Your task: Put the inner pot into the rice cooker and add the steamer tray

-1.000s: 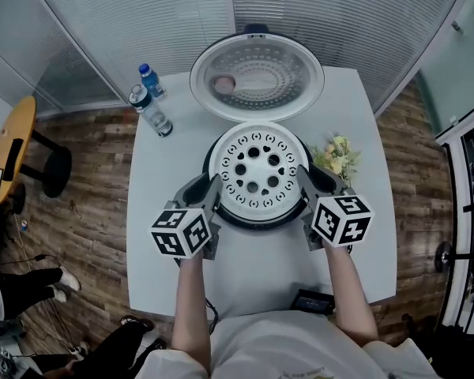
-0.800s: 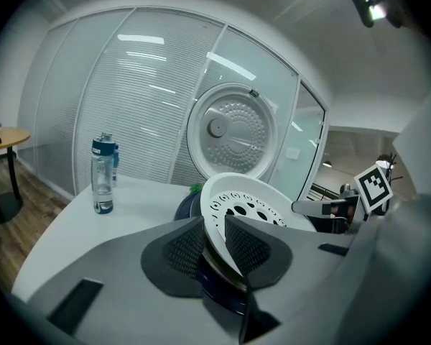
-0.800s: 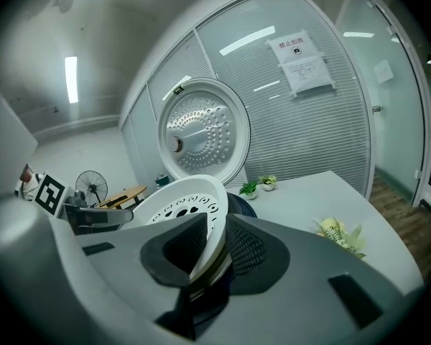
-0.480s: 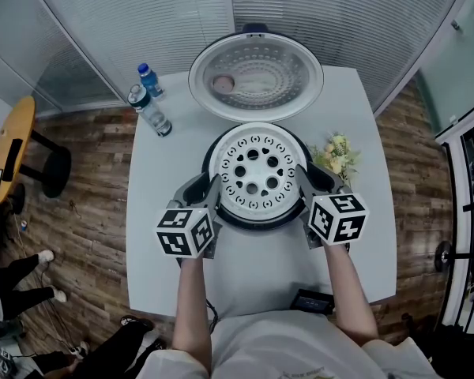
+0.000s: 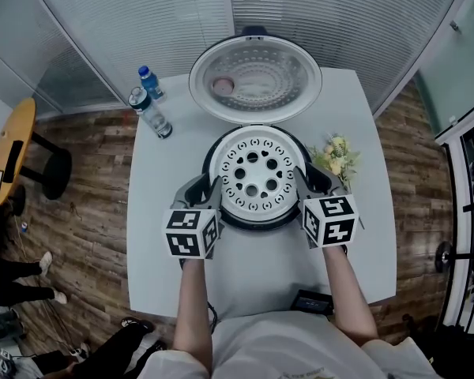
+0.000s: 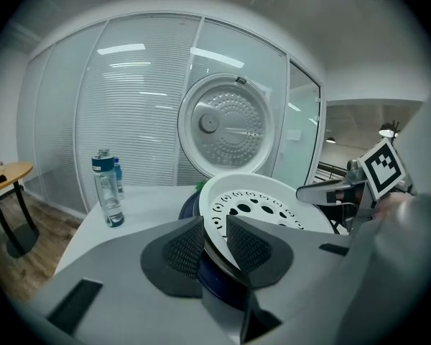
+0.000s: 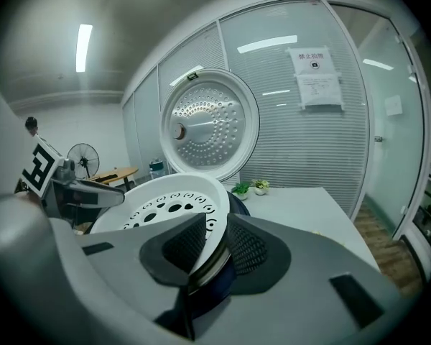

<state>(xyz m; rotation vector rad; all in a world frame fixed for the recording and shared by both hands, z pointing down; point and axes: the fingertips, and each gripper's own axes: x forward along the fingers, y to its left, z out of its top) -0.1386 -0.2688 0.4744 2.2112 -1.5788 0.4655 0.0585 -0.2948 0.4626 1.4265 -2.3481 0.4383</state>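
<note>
The white perforated steamer tray [image 5: 258, 172] sits in the mouth of the dark rice cooker [image 5: 257, 223], whose round lid [image 5: 255, 77] stands open behind it. My left gripper [image 5: 209, 193] is at the tray's left rim and my right gripper [image 5: 306, 181] at its right rim. In the left gripper view the tray [image 6: 262, 201] has its rim between the left gripper's [image 6: 215, 239] pads with a gap showing. In the right gripper view the tray's [image 7: 165, 205] edge runs between the right gripper's [image 7: 217, 243] pads. Both sets of jaws are opening.
Two water bottles [image 5: 150, 110] stand at the table's back left. A small pot of flowers [image 5: 338, 156] is just right of the cooker. A dark flat object [image 5: 310, 300] lies at the front edge. A yellow side table [image 5: 12, 148] stands on the floor at left.
Both grippers have rolled in place, their marker cubes turning. Their jaws have spread a little around the tray's rim. The tray has stayed on the cooker.
</note>
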